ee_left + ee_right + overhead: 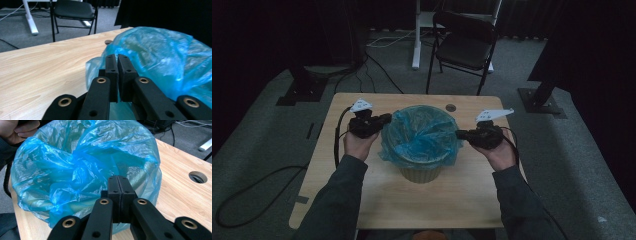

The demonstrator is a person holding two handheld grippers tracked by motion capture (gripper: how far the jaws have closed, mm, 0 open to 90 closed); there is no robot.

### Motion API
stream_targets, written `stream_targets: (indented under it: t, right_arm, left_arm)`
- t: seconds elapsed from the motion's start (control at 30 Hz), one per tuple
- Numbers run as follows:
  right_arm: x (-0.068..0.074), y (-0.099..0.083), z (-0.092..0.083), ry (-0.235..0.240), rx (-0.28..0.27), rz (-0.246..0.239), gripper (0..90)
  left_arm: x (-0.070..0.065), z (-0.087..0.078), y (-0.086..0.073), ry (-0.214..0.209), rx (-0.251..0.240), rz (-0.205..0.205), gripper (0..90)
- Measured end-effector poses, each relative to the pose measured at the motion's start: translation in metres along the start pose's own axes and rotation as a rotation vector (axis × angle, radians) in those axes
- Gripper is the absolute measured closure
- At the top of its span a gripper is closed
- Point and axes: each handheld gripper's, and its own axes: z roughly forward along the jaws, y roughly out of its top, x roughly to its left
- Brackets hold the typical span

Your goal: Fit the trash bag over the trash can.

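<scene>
A blue plastic bag (421, 136) lines a small bin (421, 173) that stands on the desk (362, 200), between the two tools. The bag's rim is folded out over the bin's edge and hangs loose around it.

The left tool (117, 60) has its jaws nearly pressed together at the bag's rim, with film bunched right at its tips; it looks to be pinching the film, though only a thin slit shows between the jaws. The right tool (117, 181) has its jaws pressed fully together at the rim on the opposite side, apparently nipping the film there too.

The bag should be very light, soft and crinkly, with no stiffness of its own. It is likely slippery and could tear or stretch if tugged sharply. The best hold is probably the overhanging rim just ahead of each tool, gathered in a fold, not a single layer. The bin seems light and may lift with the bag.
</scene>
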Motion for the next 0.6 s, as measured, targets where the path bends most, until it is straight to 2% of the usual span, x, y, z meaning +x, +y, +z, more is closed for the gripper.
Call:
stream_targets:
  t: [0.17, 0.37, 0.47, 0.6]
  right_arm:
    - [-0.006, -0.005, 0.003, -0.025, 0.029, 0.017, 90.0]
    - [-0.015, -0.013, 0.008, -0.028, 0.071, 0.051, 90.0]
    - [-0.017, -0.016, 0.011, -0.03, 0.09, 0.063, 90.0]
    - [-0.015, -0.016, 0.013, -0.023, 0.092, 0.059, 89.9]
  left_arm:
    - [0.01, 0.006, -0.003, 0.02, 0.015, -0.033, 87.7]
    - [0.017, 0.014, -0.011, 0.036, 0.049, -0.056, 85.3]
    - [0.018, 0.016, -0.013, 0.027, 0.052, -0.06, 83.5]
    - [0.014, 0.015, -0.015, -0.013, 0.038, -0.039, 81.0]
